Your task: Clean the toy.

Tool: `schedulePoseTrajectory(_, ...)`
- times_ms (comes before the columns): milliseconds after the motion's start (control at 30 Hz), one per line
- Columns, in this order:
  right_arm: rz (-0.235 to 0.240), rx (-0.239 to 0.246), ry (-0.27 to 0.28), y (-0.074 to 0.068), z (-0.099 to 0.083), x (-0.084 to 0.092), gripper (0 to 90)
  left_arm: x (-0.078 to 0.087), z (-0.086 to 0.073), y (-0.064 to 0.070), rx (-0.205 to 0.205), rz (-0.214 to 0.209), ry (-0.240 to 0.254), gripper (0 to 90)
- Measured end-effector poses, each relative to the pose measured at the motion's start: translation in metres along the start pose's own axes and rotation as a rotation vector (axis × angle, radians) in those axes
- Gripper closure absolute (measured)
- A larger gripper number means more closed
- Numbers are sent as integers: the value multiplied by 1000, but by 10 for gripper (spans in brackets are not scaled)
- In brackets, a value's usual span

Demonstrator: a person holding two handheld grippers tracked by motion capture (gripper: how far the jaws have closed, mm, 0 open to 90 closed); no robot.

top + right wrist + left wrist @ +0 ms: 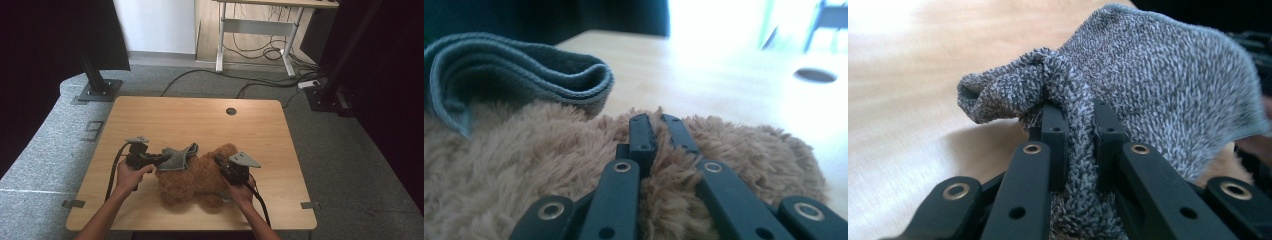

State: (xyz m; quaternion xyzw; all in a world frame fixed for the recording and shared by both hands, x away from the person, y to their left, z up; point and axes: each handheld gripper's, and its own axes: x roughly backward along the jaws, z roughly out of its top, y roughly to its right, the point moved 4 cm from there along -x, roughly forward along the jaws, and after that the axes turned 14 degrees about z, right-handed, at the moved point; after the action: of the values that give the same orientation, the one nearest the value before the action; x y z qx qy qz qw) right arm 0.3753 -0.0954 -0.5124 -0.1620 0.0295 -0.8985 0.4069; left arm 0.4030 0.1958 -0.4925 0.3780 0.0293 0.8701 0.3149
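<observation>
A brown plush teddy bear (197, 180) lies on the wooden table (165, 117), near its front edge. A grey terry cloth (179, 157) is draped over the bear's left side. My left gripper (161, 159) is shut on a bunched fold of this grey cloth (1128, 85), its jaws pinching the fabric. My right gripper (218, 161) is shut on the bear's fur (539, 165) at the right side, jaws buried in the pile. The folded edge of the cloth (524, 75) rests on the bear just beyond the right gripper (656, 122).
A round cable hole (231, 111) sits near the table's far edge. Black stand bases (100, 90) and floor cables (260, 82) lie beyond the table, with a white desk frame (255, 30) farther back.
</observation>
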Motion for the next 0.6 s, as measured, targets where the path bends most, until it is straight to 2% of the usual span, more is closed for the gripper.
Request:
schedulePoseTrajectory(67, -28, 31, 32, 1, 2, -1, 848, 2, 6, 1, 3, -4, 11, 794)
schedulePoseTrajectory(133, -33, 57, 44, -1, 1, 1, 846, 3, 8, 4, -8, -9, 12, 793)
schedulePoseTrajectory(233, -7, 83, 29, -6, -7, 7, 840, 4, 6, 8, -22, -22, 10, 793)
schedulePoseTrajectory(333, 20, 126, 24, -13, -17, 15, 835, 6, 6, 12, -15, -46, 9, 792)
schedulePoseTrajectory(433, 59, 148, 13, -21, -23, 23, 829, 6, 12, 20, -20, -73, 12, 792)
schedulePoseTrajectory(500, 65, 163, 1, -25, -24, 25, 825, 5, 19, 29, -36, -81, 17, 792)
schedulePoseTrajectory(600, 42, 182, -20, -28, -26, 25, 815, -3, 29, 43, -56, -93, 13, 793)
